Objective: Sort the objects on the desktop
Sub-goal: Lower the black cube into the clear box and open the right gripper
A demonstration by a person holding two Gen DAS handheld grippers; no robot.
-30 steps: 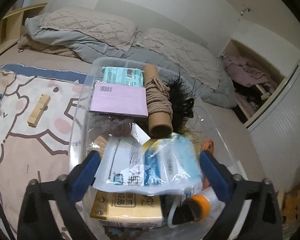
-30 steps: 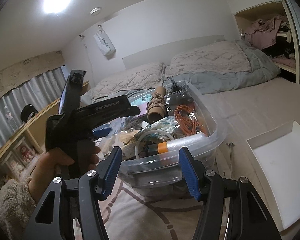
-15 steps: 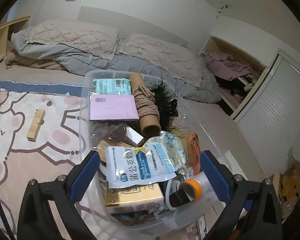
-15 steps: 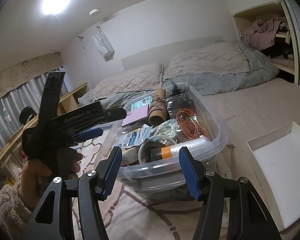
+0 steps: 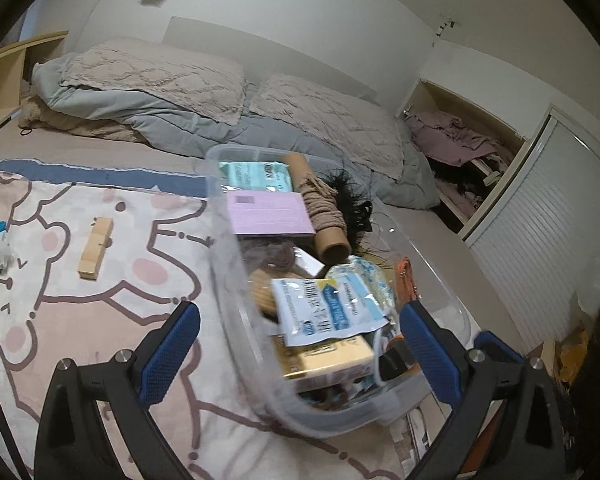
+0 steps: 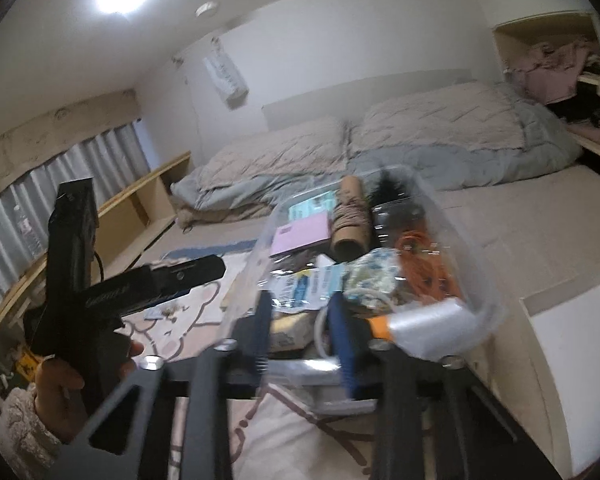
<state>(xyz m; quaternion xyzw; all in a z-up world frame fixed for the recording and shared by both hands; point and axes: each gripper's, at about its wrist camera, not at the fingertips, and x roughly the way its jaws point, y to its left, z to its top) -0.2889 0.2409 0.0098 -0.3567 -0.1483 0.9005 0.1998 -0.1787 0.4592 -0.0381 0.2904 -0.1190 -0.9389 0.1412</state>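
Right gripper (image 6: 302, 332) has its jaws drawn almost together right at the near wall of the clear plastic bin (image 6: 480, 280); blur hides whether the pads have caught that wall or merely closed beside it. If they hold only thin, flexing plastic, a pull could likely buckle the wall, slip off, or tip the overfilled bin. Left gripper (image 5: 300, 312) is spread wide, straddling the bin's near corner without pressing on anything, so it gives no support should the bin lurch. Just past the fingers, a blue-and-white sachet (image 5: 324, 308) lies loose on top of a yellow box (image 5: 324, 356); being light and slick, it would probably slide out first. Farther in, an orange cable (image 5: 406, 280) sits coiled against the right wall and could snag whatever is lifted past it, while the cord-wound cardboard tube (image 5: 324, 216) leans on a pink card (image 5: 268, 212) and may roll. The bin rests on a soft cartoon-print blanket (image 5: 60, 320), poor footing for any shove, with a wooden block (image 5: 96, 248) well apart to the left.
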